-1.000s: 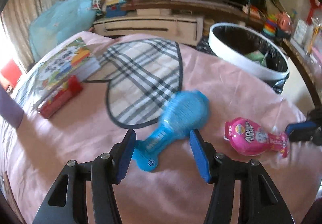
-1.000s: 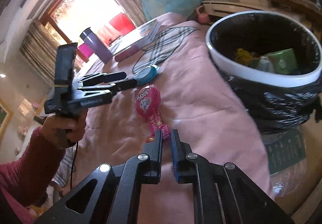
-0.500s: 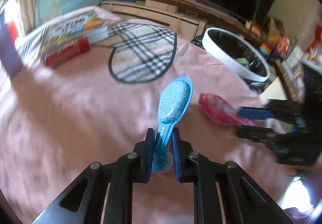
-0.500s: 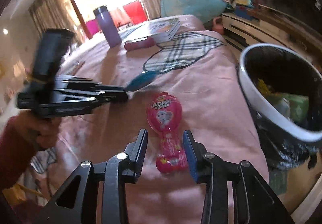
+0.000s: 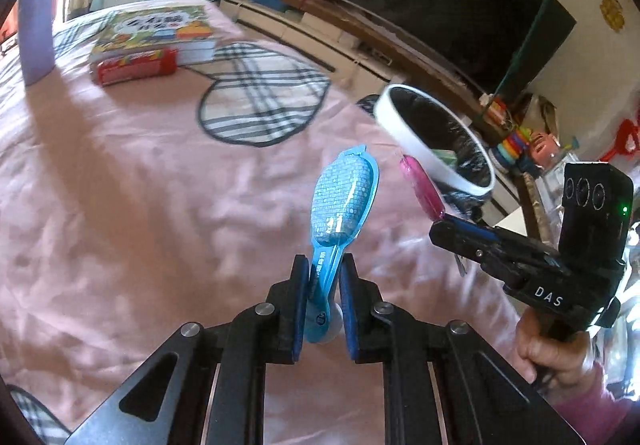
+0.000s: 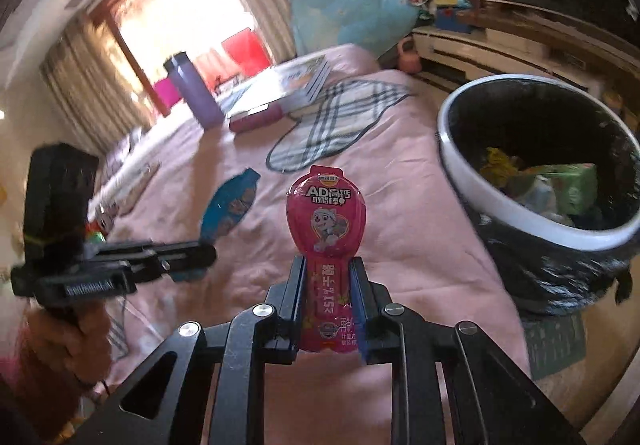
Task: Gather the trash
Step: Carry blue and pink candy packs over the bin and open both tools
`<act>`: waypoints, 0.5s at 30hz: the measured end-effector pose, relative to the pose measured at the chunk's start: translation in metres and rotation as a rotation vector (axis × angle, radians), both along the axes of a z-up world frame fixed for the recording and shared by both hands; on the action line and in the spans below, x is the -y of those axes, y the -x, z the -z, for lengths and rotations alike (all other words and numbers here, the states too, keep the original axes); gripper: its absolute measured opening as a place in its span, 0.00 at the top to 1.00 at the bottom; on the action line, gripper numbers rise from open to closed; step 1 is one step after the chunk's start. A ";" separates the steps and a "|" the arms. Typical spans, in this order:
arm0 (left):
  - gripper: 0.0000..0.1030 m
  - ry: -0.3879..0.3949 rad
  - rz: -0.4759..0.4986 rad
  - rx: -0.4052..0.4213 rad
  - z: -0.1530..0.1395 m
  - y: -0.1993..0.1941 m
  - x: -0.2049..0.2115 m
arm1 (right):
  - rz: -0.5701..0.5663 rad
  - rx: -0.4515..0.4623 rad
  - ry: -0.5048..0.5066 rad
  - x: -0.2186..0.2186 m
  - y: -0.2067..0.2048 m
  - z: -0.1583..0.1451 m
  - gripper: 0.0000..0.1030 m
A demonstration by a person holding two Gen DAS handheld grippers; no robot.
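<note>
The left gripper [image 5: 325,277] has its 2 fingers clamped on the narrow stem of a blue wrapper [image 5: 344,201], which is lifted clear of the pink-covered surface [image 5: 140,185]. The right gripper [image 6: 328,285] has its fingers closing on the stem of a pink wrapper [image 6: 326,213], the pads already pressing it from both sides and holding it above the surface near its right edge. A white-rimmed trash bin [image 6: 472,181] lined with a black bag stands just beyond that edge, with litter inside.
</note>
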State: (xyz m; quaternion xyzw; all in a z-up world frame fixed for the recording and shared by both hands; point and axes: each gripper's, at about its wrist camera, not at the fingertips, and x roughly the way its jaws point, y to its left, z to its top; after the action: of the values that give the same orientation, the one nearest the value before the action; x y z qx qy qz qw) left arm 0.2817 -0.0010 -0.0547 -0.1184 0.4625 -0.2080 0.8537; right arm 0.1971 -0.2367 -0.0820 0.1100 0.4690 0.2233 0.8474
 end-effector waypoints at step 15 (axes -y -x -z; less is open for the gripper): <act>0.96 0.002 0.049 0.048 -0.020 -0.009 0.067 | 0.179 0.053 -0.071 0.068 0.013 -0.023 0.80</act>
State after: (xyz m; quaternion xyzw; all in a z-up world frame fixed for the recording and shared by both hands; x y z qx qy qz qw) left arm 0.2906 -0.0675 -0.0342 -0.1029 0.4443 -0.2322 0.8591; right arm 0.1845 -0.3045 -0.0587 0.1753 0.4265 0.1659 0.8717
